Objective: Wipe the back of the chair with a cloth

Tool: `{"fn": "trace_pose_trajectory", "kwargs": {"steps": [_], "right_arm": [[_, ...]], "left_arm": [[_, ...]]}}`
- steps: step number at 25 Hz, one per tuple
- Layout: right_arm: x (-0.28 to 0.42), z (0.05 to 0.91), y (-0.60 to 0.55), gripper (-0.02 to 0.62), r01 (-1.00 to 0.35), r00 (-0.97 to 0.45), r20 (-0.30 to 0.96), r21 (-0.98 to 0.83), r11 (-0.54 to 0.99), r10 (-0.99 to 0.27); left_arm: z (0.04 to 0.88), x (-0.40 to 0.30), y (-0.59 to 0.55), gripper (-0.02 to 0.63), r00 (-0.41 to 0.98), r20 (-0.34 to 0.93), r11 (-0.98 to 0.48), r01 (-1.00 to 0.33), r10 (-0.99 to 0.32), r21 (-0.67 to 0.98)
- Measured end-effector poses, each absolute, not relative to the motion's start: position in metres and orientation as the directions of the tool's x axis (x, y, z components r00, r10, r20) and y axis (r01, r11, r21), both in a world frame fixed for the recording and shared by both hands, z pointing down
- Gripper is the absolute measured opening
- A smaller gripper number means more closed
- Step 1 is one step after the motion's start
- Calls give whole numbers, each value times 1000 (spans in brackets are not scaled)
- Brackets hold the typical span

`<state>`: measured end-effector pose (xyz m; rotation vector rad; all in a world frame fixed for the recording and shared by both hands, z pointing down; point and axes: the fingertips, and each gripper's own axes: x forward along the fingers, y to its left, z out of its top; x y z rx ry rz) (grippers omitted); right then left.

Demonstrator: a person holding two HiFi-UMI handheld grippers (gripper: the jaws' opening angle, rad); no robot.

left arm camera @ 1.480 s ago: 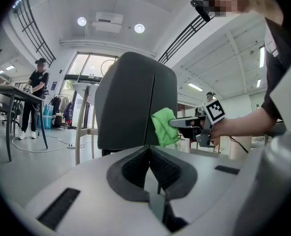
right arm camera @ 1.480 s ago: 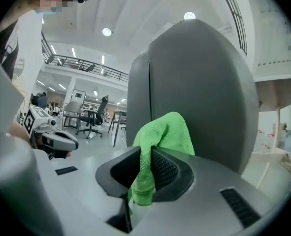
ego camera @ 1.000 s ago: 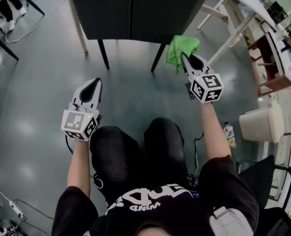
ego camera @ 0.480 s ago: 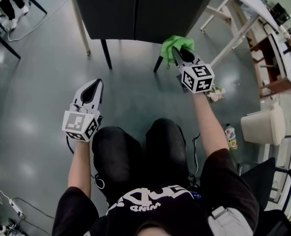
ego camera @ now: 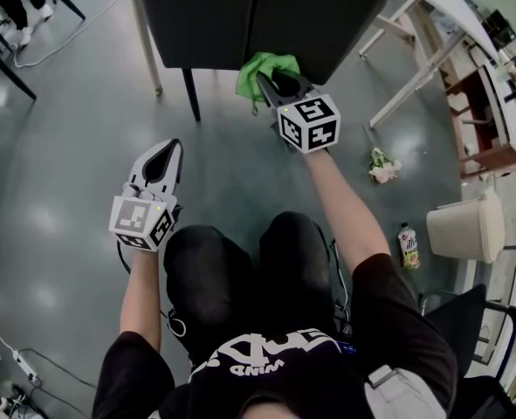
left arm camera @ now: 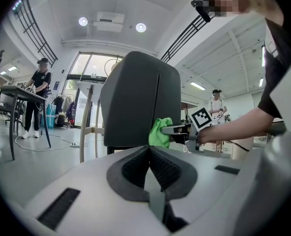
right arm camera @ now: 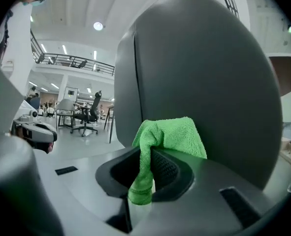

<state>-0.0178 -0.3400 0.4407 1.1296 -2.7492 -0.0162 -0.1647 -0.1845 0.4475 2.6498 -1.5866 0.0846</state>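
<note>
Right hand-held gripper (ego camera: 272,80) is pinching green cloth (ego camera: 256,65) at chair back (ego camera: 240,16); left hand-held gripper (ego camera: 168,148) is hanging low, jaws together, empty.

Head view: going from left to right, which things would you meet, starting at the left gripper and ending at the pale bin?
left gripper → green cloth → flower bunch → bottle → pale bin

Bunched green cloth (right arm camera: 167,134), against dark chair back (right arm camera: 199,73)
</note>
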Motion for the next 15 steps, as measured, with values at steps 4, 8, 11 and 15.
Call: {"fn": "trace_pose_trajectory", "kwargs": {"steps": [4,8,11,15], "right_arm": [[-61,438,-342,49,-656,-739,144,73,752,-658],[-93,434,-345,49,-633,-762,133,49,773,-633],[-117,433,-344,49,-610,-782,133,43,791,-609],[-142,429,-343,49,-582,-805,116,33,812,-582]], "left_arm": [[450,-168,-186,0,467,75,-466,-884,-881,20],[453,-175,-186,0,460,82,-459,-888,-884,32],[454,-182,-186,0,457,89,-456,-889,-885,30],[455,-185,-189,0,451,92,-452,-892,-888,16]]}}
